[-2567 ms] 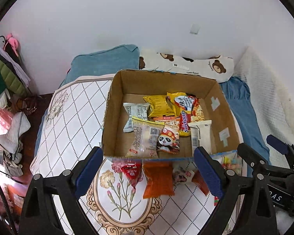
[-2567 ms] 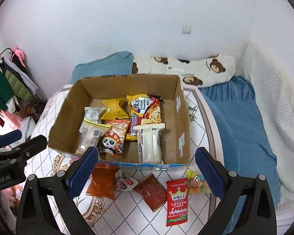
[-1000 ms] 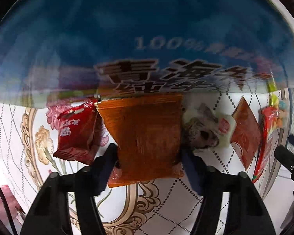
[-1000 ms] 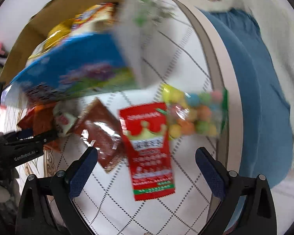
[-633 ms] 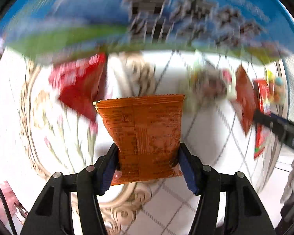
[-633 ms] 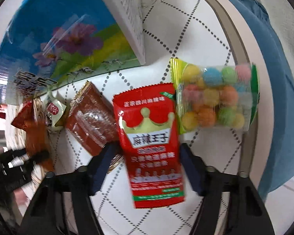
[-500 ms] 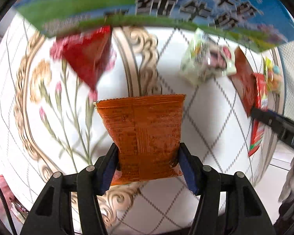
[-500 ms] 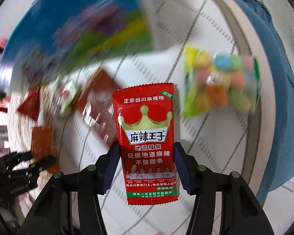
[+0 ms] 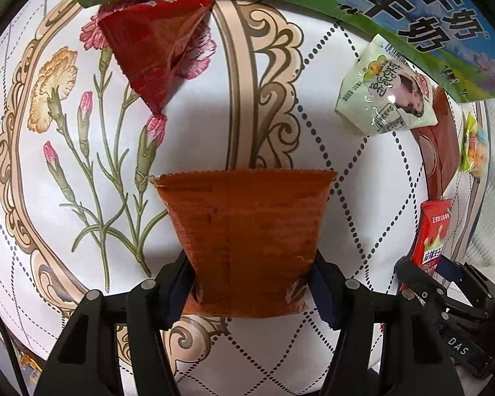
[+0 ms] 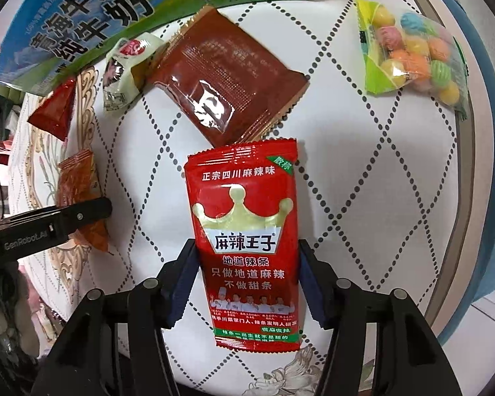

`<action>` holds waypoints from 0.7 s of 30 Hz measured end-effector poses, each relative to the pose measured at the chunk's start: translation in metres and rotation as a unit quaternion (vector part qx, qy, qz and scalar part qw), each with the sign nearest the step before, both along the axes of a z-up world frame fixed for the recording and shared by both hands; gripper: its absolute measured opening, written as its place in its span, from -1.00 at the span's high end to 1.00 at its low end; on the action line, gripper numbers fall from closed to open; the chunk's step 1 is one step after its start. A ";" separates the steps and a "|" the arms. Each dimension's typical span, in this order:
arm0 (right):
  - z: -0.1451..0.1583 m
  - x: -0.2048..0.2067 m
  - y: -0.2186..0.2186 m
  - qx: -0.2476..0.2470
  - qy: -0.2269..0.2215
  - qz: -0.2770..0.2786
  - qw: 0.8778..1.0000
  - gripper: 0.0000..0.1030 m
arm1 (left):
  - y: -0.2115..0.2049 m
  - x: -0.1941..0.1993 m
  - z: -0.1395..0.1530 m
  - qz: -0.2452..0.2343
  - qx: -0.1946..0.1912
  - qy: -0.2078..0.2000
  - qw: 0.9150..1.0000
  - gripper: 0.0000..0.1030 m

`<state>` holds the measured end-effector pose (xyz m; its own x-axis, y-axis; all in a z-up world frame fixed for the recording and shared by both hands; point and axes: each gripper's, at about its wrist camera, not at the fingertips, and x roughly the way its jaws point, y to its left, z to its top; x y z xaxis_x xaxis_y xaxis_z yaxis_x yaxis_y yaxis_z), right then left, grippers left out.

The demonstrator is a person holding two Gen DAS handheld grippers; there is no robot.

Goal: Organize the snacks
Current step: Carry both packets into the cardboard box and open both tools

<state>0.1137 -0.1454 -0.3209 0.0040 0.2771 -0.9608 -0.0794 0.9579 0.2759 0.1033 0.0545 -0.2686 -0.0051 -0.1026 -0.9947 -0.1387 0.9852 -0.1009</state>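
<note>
Clamping orange packet (image 9: pixel 247 244), left gripper (image 9: pixel 250 292) pinches its lower sides between both pads; packet upright in frame centre, long axis running up from claw, serrated top edge pointing toward box (image 9: pixel 396 3) at top. Right gripper (image 10: pixel 246 288) clenched on red crown packet (image 10: pixel 246 234); long axis vertical, print upright, top toward upper frame. Beyond it on tablecloth (image 10: pixel 363 171): brown packet (image 10: pixel 227 79) tilted, upper centre; candy bag (image 10: pixel 412 56) upper right; pale green packet (image 10: pixel 125 69) and red triangular packet (image 10: pixel 54 112) upper left.
</note>
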 end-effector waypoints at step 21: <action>0.148 0.034 0.000 0.128 -0.123 -0.046 0.983 -0.01 | 0.006 0.015 0.160 -0.034 -0.074 -0.133 0.988 0.14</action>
<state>0.1472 -0.1451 -0.1732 0.2640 0.4972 -0.8265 -0.0901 0.8659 0.4921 0.1184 0.0602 -0.1086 0.2431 -0.2556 -0.9357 -0.0208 0.9631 -0.2685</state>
